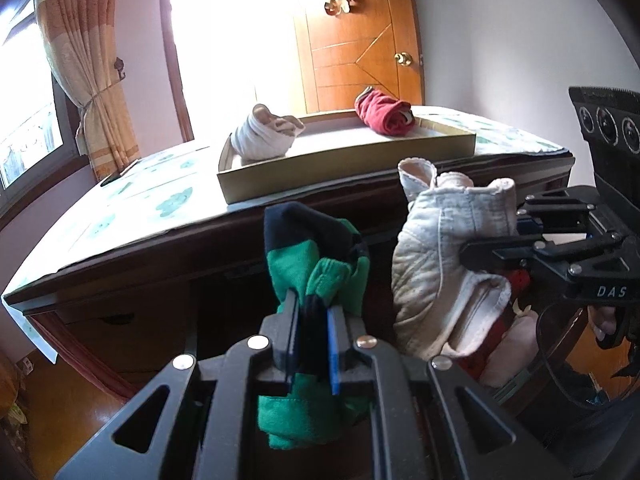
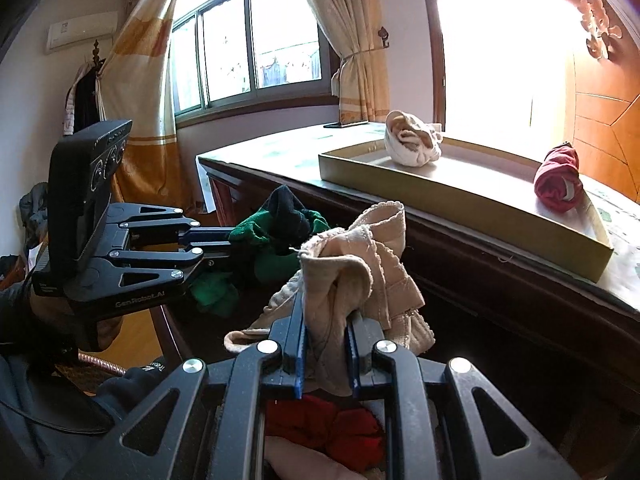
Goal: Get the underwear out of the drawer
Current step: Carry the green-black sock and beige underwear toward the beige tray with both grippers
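From the left wrist camera, the left gripper (image 1: 314, 304) is clamped almost closed on a bunched green and navy cotton pair of underwear (image 1: 316, 268), which rises above its fingertips and hangs below them. Ahead and above sits the dark wooden dresser (image 1: 200, 256); on its top, a shallow olive cardboard tray (image 1: 348, 172) already holds a rolled white bundle (image 1: 264, 134) and a rolled dark red bundle (image 1: 384, 114). To the right, the right gripper (image 1: 476, 256) pinches a cream ribbed pair of underwear (image 1: 436, 248).

From the right wrist camera, the right gripper's fingers are closed on the cream fabric, which drapes ahead of and beside them. Below them, red garments (image 2: 336, 428) lie in what is probably the open drawer. The left gripper is off to the left, holding the green pair.

Done well, this step probably means lifting both pairs high enough that the dangling cloth clears the dresser's front edge and the tray's near wall (image 2: 460, 204). The tray floor between the two bundles is bare, leaving room; keeping the grippers apart should avoid tangling.
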Tool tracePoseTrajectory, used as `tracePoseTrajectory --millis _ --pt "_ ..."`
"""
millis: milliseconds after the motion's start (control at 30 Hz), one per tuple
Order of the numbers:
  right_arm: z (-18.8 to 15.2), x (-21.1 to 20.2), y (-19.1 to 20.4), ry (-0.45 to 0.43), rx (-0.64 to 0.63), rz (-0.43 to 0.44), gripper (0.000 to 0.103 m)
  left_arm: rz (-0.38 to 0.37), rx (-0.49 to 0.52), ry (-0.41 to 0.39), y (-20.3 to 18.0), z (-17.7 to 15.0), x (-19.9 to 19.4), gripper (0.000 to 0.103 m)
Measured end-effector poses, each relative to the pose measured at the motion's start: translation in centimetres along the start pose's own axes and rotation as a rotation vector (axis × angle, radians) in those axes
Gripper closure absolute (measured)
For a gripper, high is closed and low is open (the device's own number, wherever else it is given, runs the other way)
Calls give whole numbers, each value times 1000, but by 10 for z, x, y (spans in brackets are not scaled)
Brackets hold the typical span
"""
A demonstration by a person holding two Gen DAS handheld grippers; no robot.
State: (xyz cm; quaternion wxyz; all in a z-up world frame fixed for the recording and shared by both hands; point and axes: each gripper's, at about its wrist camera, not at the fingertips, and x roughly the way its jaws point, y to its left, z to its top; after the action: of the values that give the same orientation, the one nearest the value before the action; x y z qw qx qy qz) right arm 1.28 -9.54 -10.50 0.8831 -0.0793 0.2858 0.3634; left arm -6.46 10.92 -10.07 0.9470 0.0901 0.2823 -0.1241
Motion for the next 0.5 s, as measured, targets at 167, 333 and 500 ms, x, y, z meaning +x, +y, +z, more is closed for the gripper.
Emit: tracePoseTrajectory --millis 167,333,500 --pt "1 -7 1 -25 -3 -11 86 -3 -4 -29 -3 4 -5 94" --pt "1 -17 3 -55 -12 -24 86 -10 -8 -55 -6 7 -10 94" --pt "2 -23 4 -79 -16 -33 86 -15 -11 -86 -8 9 -15 94"
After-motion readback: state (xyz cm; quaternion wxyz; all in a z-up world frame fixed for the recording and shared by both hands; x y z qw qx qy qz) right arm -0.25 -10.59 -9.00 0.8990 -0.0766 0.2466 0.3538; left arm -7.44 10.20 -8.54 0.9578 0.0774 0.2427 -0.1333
